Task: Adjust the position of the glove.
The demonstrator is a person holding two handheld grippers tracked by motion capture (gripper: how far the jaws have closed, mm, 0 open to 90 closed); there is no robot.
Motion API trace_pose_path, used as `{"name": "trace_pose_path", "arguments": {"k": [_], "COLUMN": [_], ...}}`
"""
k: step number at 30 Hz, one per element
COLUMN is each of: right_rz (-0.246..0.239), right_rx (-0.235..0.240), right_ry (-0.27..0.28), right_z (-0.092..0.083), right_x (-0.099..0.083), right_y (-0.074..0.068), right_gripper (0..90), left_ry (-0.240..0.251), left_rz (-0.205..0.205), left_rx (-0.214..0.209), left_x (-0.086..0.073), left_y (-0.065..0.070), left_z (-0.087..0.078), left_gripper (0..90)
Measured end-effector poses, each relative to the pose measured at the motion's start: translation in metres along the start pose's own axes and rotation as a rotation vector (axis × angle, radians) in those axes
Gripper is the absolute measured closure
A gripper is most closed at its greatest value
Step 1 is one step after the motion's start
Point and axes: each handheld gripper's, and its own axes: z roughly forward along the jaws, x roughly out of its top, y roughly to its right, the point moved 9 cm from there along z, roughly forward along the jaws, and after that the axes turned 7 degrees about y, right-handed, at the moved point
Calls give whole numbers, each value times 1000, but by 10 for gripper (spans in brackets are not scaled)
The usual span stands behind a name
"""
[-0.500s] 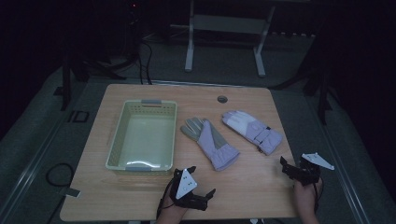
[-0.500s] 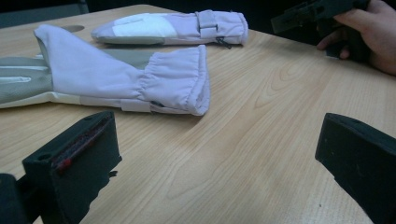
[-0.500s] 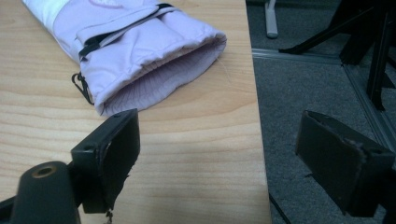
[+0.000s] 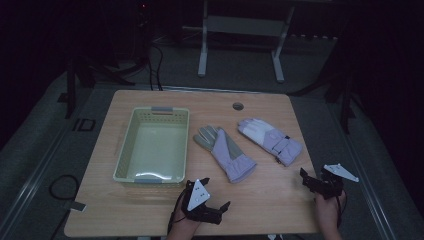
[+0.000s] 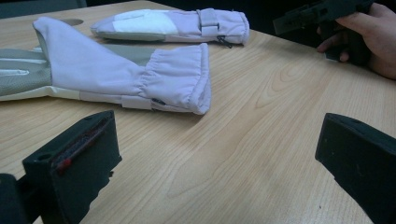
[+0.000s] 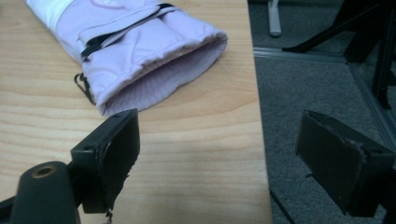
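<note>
Hardly shifted since the earlier frame. Basket on the worktop at left. Left tool near the front edge, jaws spread, nothing between, short of the near glove's cuff. Far glove farther right. Right tool at the right edge, jaws spread, empty, near that cuff.
</note>
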Motion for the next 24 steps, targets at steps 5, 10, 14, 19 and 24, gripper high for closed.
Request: {"name": "trace_pose_path", "arguments": {"k": [5,10,14,19,24], "right_rz": [-8,-1,-3,-6,-18], "right_rx": [16,55,101,146,177], "right_ry": [-17,18,26,18,41], "right_z": [0,-4,-8,-8,-12], "right_x": [-2,8,25,37,63], "right_y": [-2,-5,-11,-23,-31], "right_gripper": [134,127,127,118,110], "left_ry": [1,0,-1,3,0], "left_rz": [13,13,12,13,19], "left_rx": [4,1,-1,-3,-8], "left_x": [0,0,0,0,0], "left_y": [1,1,1,2,2], "left_z": [0,0,0,0,0], "left_gripper": [0,0,0,0,0]}}
